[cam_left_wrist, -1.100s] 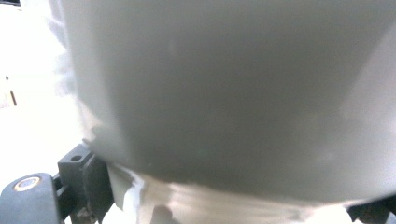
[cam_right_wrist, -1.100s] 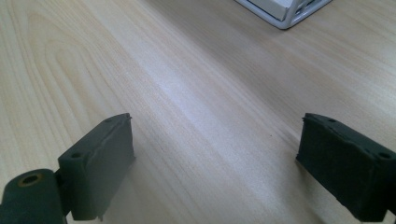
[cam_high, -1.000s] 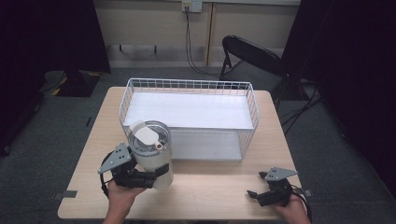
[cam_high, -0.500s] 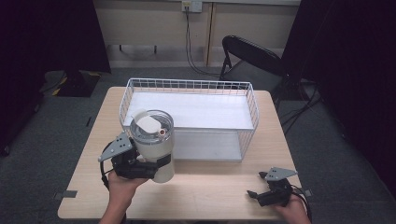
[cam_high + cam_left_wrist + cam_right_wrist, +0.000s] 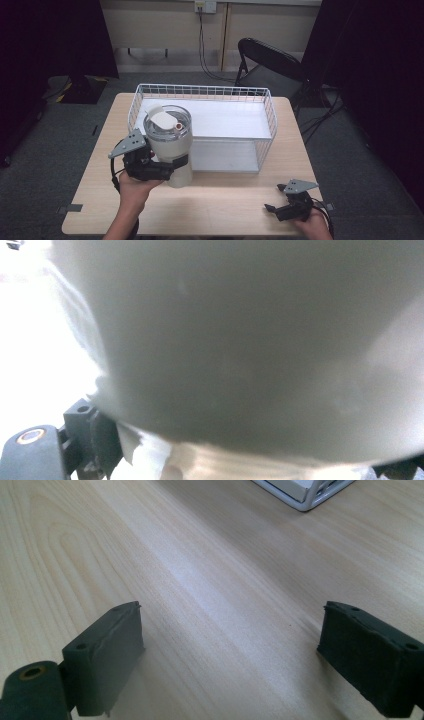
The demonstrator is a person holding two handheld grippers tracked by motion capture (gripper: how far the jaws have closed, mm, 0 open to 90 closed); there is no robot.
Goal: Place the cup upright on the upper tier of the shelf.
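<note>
A black folding chair (image 5: 267, 60) stands on grey carpet (image 5: 65, 135) at one o'clock beyond the wooden tabletop (image 5: 220, 210), dark curtains (image 5: 50, 40) flanking.

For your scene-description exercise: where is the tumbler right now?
In the high view the tumbler is at the table's left, upright in the left gripper, just in front of the wire basket at its near-left corner.

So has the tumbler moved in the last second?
Yes. The tumbler, held in the left tongs, has risen and shifted toward the basket, now overlapping its front rim.
</note>
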